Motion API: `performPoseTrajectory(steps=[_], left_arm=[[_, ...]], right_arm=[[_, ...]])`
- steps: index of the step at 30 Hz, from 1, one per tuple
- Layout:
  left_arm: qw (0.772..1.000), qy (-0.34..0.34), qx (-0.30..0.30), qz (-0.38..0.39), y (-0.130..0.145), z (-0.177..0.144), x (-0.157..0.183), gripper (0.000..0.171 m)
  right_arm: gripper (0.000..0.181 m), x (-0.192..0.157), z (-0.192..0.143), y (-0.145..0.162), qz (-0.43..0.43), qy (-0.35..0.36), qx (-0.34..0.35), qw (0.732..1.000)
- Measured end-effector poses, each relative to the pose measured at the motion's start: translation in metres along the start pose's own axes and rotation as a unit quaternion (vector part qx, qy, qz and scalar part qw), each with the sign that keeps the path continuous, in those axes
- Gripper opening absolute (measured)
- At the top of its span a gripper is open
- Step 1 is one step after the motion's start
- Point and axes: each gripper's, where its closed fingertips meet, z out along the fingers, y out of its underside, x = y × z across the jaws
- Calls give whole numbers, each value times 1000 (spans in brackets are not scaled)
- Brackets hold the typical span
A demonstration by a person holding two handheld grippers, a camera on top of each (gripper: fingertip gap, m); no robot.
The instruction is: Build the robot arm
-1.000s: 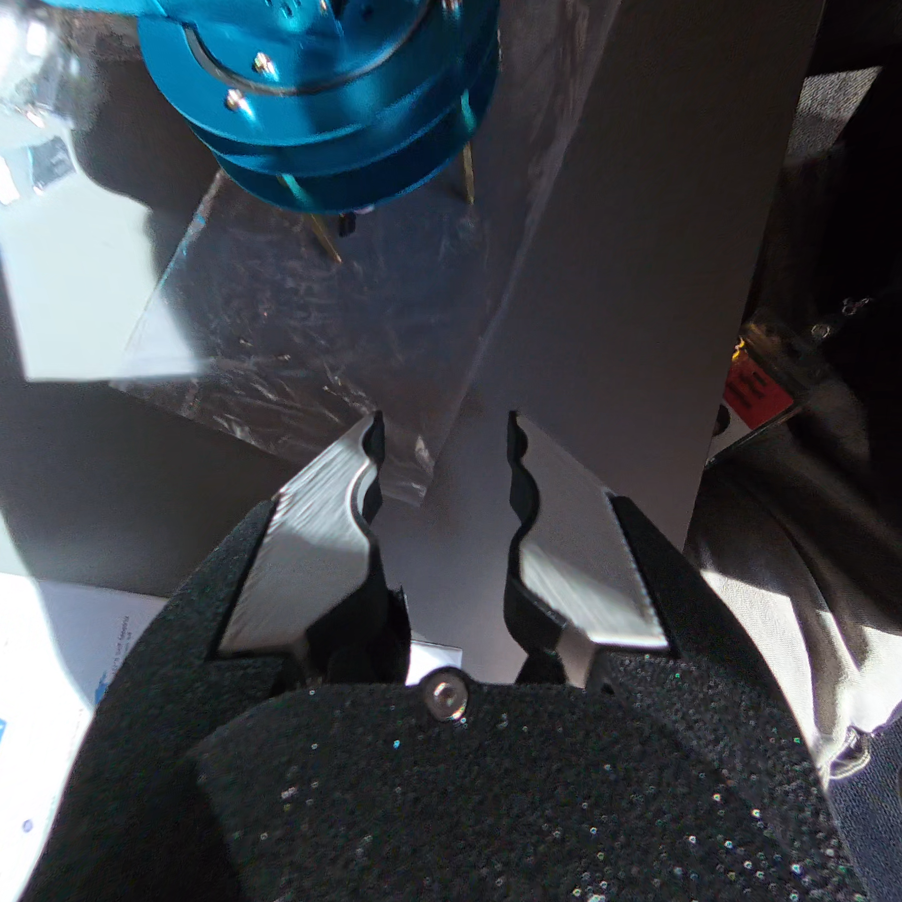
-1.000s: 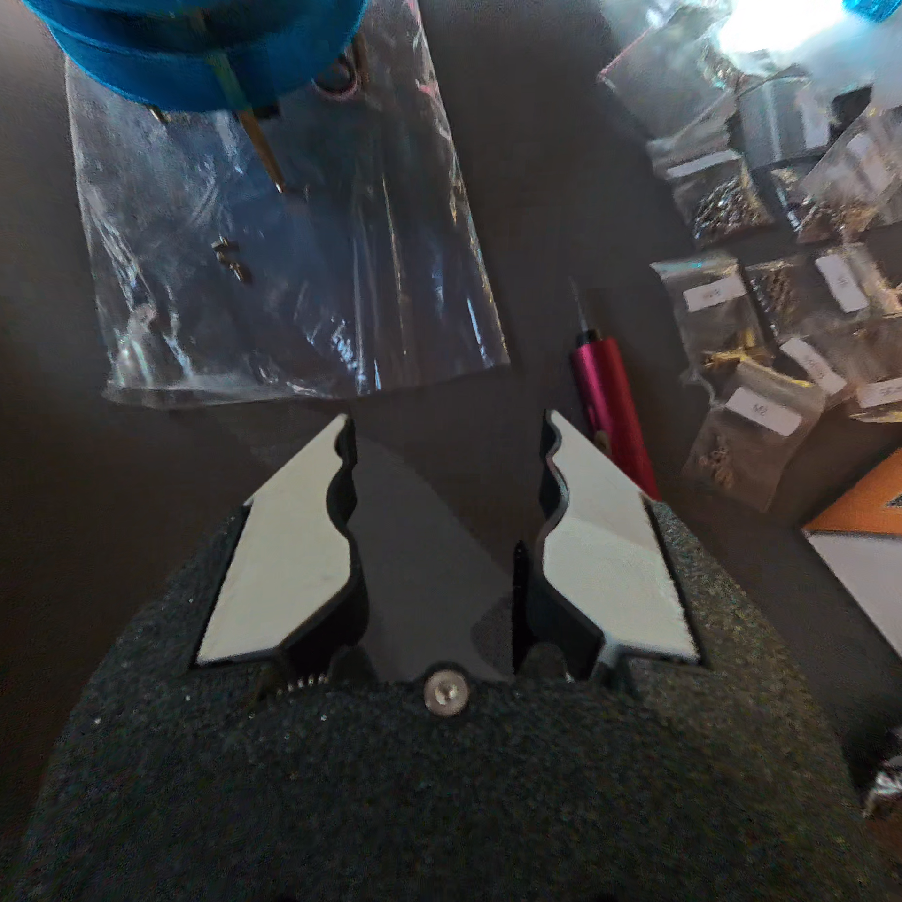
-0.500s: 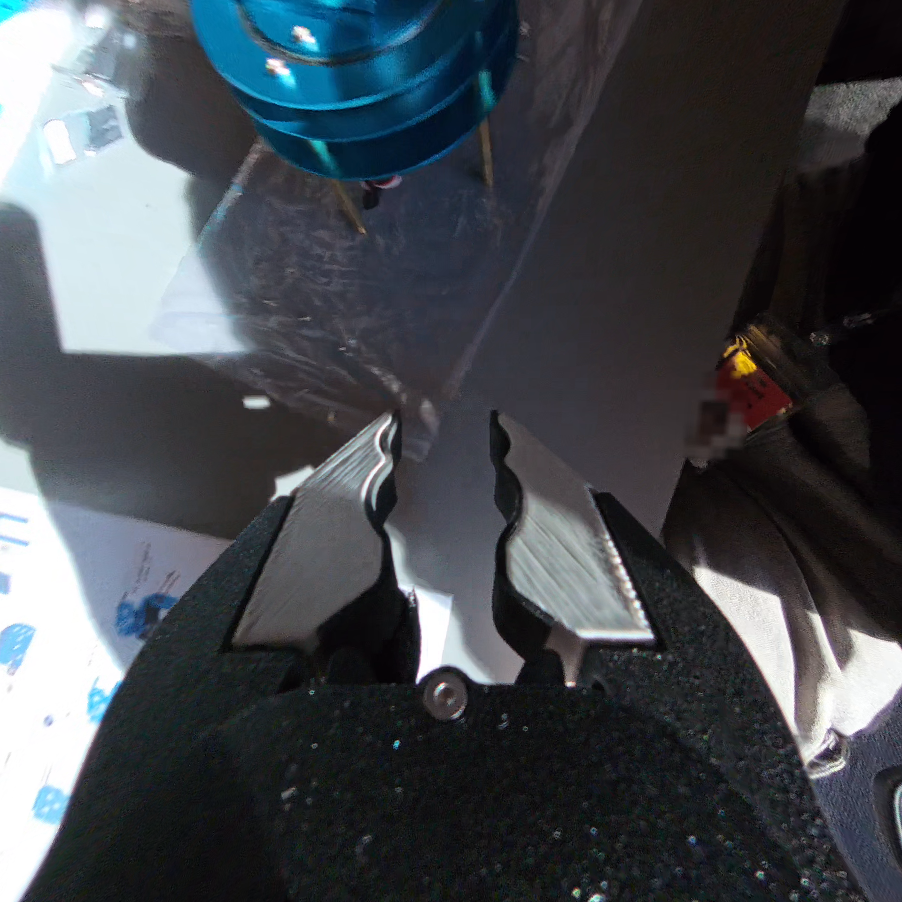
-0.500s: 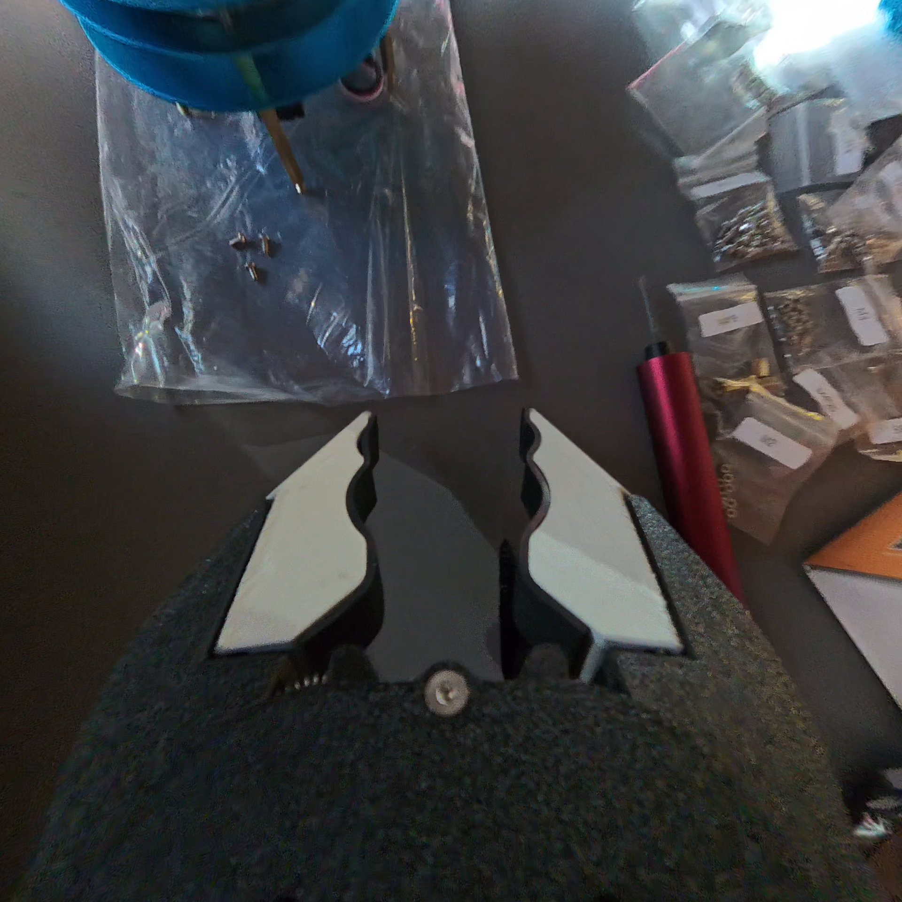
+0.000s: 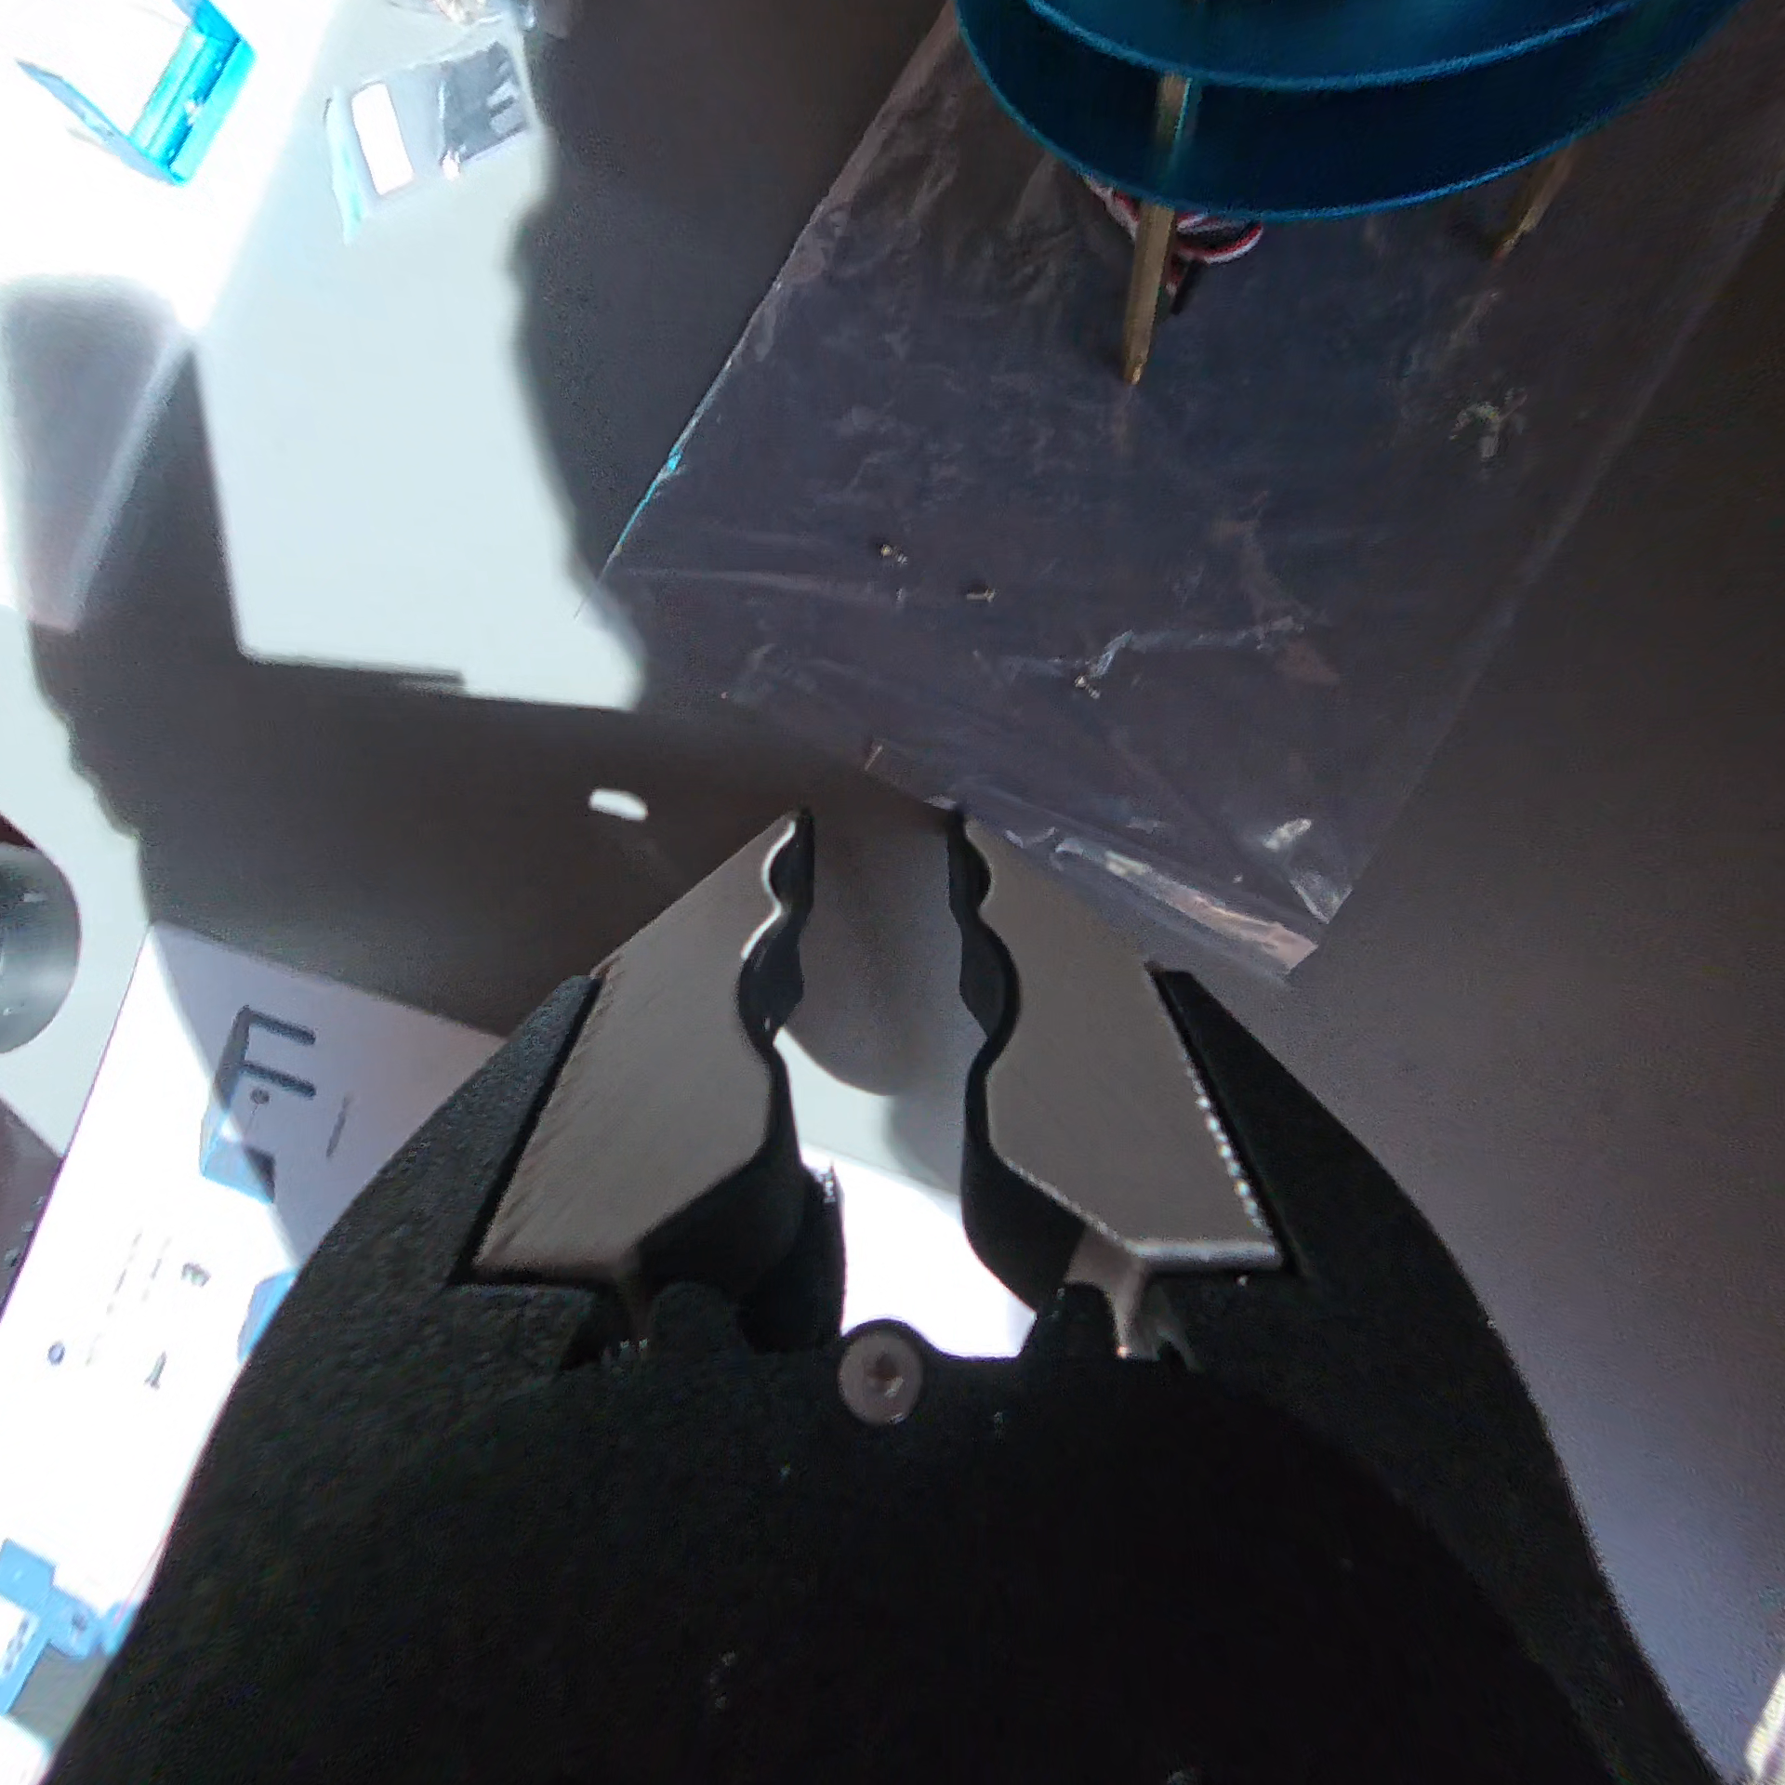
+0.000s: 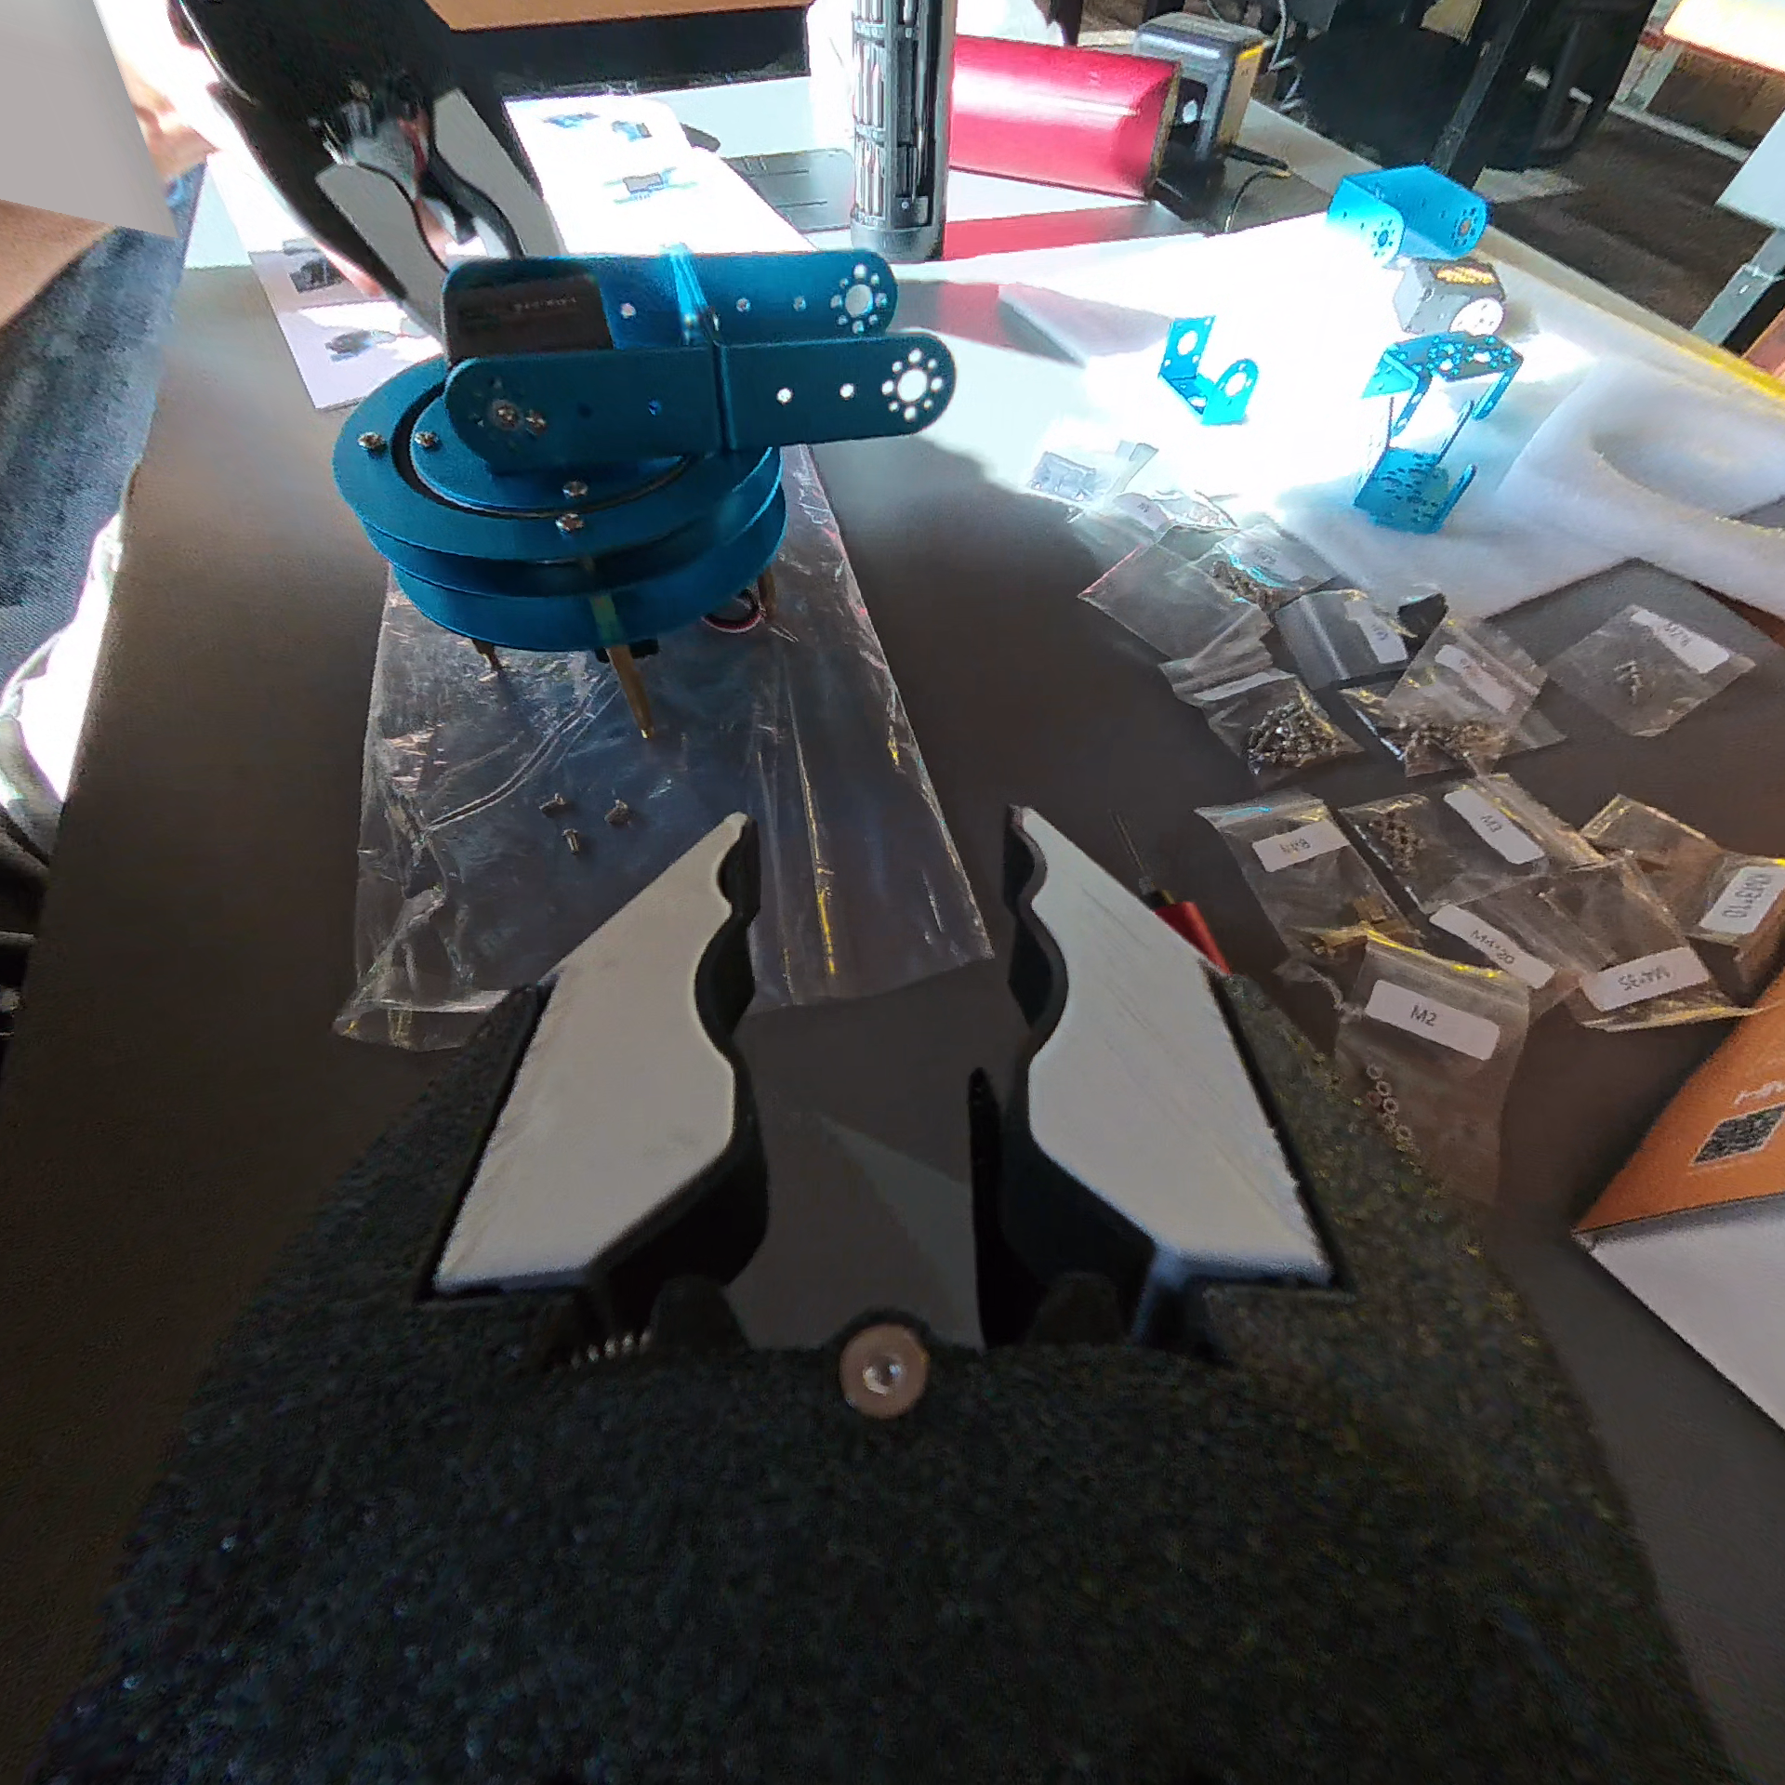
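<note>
A blue round metal base with a bracket arm (image 6: 580,454) stands on brass legs on a clear plastic sheet (image 6: 753,773). A few small screws (image 6: 580,821) lie loose on the sheet. My right gripper (image 6: 879,831) is open and empty, hovering over the sheet's near edge. A red screwdriver (image 6: 1183,932) lies just right of its right finger. In the left wrist view the blue base (image 5: 1304,106) is at the top and the sheet (image 5: 1111,580) lies ahead. My left gripper (image 5: 879,831) is open and empty at the sheet's corner. It also shows far off in the right wrist view (image 6: 425,212).
Several small labelled bags of screws (image 6: 1430,869) lie at the right. Loose blue brackets (image 6: 1420,425) sit on white foam at the back right. An orange and white box (image 6: 1700,1217) is at the right edge. Printed sheets (image 5: 106,1256) lie at the left. Left tips to right tips: about 30 centimetres.
The right gripper has pulled back and tilted up, so the whole blue base now shows. The left gripper has swung left, with the base now at the upper right. Both stay open.
</note>
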Motion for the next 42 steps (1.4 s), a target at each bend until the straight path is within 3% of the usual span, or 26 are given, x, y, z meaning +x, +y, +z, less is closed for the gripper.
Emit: performPoseTrajectory(steps=[2,7,14,19,27,35,42], left_arm=[[1000,7,8,10,-7,4,0,34],[999,20,28,12,-15,11,-2,34],[998,62,21,21,-14,12,6,20],[994,107,20,-20,-12,12,10,11],[993,115,25,-26,-3,5,7,12],[992,118,28,-21,-6,8,6,1],[996,80,29,5,-1,4,4,0]], right_arm=[[51,3,1,1,15,-6,4,1000],[51,3,3,0,31,-20,5,999],[50,1,5,3,41,-37,-3,998],[50,-3,5,4,40,-45,-6,998],[47,-5,2,5,48,-56,-6,997],[45,-12,5,7,43,-65,-17,997],[43,-13,3,2,48,-69,-6,996]])
